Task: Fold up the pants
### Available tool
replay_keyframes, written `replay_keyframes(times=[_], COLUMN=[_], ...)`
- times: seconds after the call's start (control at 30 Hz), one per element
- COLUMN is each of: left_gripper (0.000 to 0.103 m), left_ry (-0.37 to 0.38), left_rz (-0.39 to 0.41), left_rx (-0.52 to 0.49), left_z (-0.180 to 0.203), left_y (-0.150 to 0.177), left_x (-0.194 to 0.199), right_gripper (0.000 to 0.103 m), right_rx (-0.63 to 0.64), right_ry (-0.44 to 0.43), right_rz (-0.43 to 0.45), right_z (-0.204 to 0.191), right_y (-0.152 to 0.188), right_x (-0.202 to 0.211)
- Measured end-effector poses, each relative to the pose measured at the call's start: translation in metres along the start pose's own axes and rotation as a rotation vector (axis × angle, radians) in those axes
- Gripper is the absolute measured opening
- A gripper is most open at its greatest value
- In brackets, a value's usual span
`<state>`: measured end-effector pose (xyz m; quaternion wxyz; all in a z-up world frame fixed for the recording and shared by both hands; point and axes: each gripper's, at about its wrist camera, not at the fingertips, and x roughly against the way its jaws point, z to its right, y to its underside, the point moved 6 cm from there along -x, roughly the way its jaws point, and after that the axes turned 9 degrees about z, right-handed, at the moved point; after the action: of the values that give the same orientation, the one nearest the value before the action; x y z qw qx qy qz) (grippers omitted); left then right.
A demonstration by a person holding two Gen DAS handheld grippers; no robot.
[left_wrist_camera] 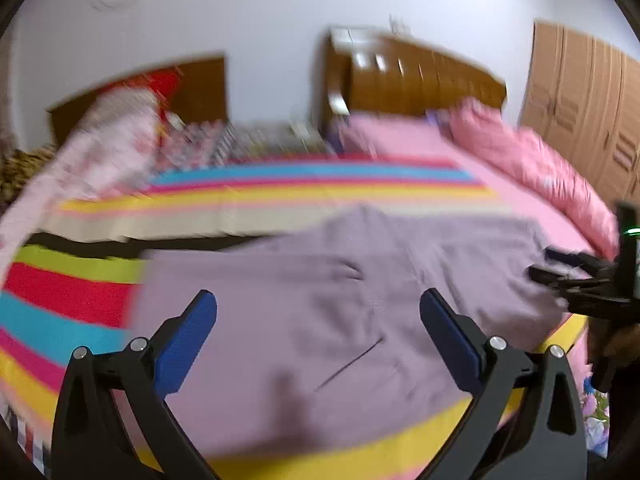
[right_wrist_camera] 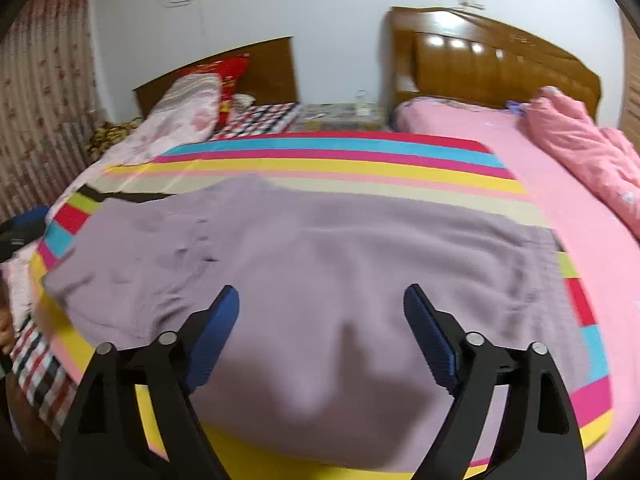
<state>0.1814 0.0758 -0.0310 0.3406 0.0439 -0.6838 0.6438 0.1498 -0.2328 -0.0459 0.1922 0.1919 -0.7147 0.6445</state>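
Both my grippers, left gripper (left_wrist_camera: 318, 314) and right gripper (right_wrist_camera: 322, 310), gape wide above the lilac pants (right_wrist_camera: 320, 264), apparently folded once; more folds remain.

Lilac pants (right_wrist_camera: 320, 264) flat on bed

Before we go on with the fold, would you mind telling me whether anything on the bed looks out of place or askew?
Nothing stands out. The lilac pants lie spread on the striped blanket with only soft wrinkles near their left end. The left gripper and right gripper are both open above the fabric, holding nothing.
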Motion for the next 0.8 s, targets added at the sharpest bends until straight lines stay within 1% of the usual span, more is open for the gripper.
replay_keyframes(times=[0.1, 0.13, 0.17, 0.2, 0.23, 0.27, 0.3, 0.37, 0.4, 0.43, 0.47, 0.5, 0.53, 0.57, 0.6, 0.63, 0.67, 0.7, 0.73, 0.77, 0.8], left_gripper=[0.101, 0.101, 0.101, 0.101, 0.102, 0.102, 0.102, 0.101, 0.101, 0.101, 0.101, 0.101, 0.101, 0.101, 0.101, 0.101, 0.101, 0.101, 0.101, 0.101, 0.101], left_ry=[0.035, 0.029, 0.009, -0.025, -0.036, -0.030, -0.024, -0.028, -0.022, 0.002, 0.031, 0.069, 0.087, 0.100, 0.103, 0.107, 0.114, 0.105, 0.088, 0.076, 0.078], left_rz=[-0.074, -0.092, -0.123, -0.183, -0.233, -0.238, -0.219, -0.287, -0.301, -0.283, -0.253, -0.209, -0.185, -0.152, -0.121, -0.108, -0.114, -0.150, -0.173, -0.196, -0.219], left_rx=[0.003, -0.006, -0.017, -0.025, -0.016, -0.011, -0.016, -0.027, -0.016, -0.006, 0.002, 0.006, 0.001, -0.028, -0.074, -0.106, -0.130, -0.143, -0.138, -0.122, -0.099], left_z=[0.020, 0.022, 0.021, 0.019, 0.015, 0.014, 0.015, 0.016, 0.018, 0.020, 0.022, 0.029, 0.033, 0.041, 0.049, 0.055, 0.061, 0.064, 0.065, 0.064, 0.063], left_y=[0.004, 0.007, 0.013, 0.024, 0.034, 0.038, 0.037, 0.034, 0.025, 0.015, 0.001, -0.019, -0.031, -0.046, -0.056, -0.062, -0.064, -0.060, -0.056, -0.052, -0.044], left_x=[-0.050, -0.061, -0.074, -0.091, -0.103, -0.108, -0.105, -0.103, -0.099, -0.095, -0.087, -0.084, -0.084, -0.089, -0.098, -0.109, -0.124, -0.148, -0.161, -0.175, -0.190], right_gripper=[0.087, 0.087, 0.087, 0.086, 0.087, 0.087, 0.087, 0.087, 0.087, 0.087, 0.088, 0.088, 0.088, 0.088, 0.088, 0.088, 0.088, 0.088, 0.088, 0.088, 0.088], right_rx=[-0.028, -0.031, -0.043, -0.062, -0.074, -0.048, -0.019, 0.009, -0.007, -0.021, -0.027, -0.012, 0.007, 0.038, 0.050, 0.033, -0.008, -0.057, -0.109, -0.123, -0.118], right_ry=[0.032, 0.039, 0.060, 0.066, 0.032, 0.001, -0.006, -0.008, -0.027, -0.046, -0.069, -0.070, -0.057, -0.035, -0.044, -0.082, -0.123, -0.158, -0.175, -0.162, -0.150], right_rz=[-0.021, -0.040, -0.090, -0.138, -0.156, -0.130, -0.141, -0.181, -0.186, -0.176, -0.144, -0.109, -0.092, -0.081, -0.081, -0.102, -0.142, -0.181, -0.228, -0.260, -0.285], right_z=[0.032, 0.041, 0.056, 0.067, 0.071, 0.071, 0.069, 0.066, 0.067, 0.065, 0.066, 0.067, 0.069, 0.069, 0.069, 0.068, 0.068, 0.068, 0.069, 0.069, 0.069], right_y=[0.010, 0.015, 0.026, 0.037, 0.043, 0.045, 0.047, 0.044, 0.037, 0.028, 0.013, -0.003, -0.012, -0.028, -0.038, -0.047, -0.050, -0.050, -0.049, -0.049, -0.046], right_x=[0.000, -0.004, -0.011, -0.018, -0.022, -0.020, -0.019, -0.017, -0.014, -0.013, -0.010, -0.010, -0.010, -0.018, -0.030, -0.047, -0.066, -0.082, -0.102, -0.116, -0.127])
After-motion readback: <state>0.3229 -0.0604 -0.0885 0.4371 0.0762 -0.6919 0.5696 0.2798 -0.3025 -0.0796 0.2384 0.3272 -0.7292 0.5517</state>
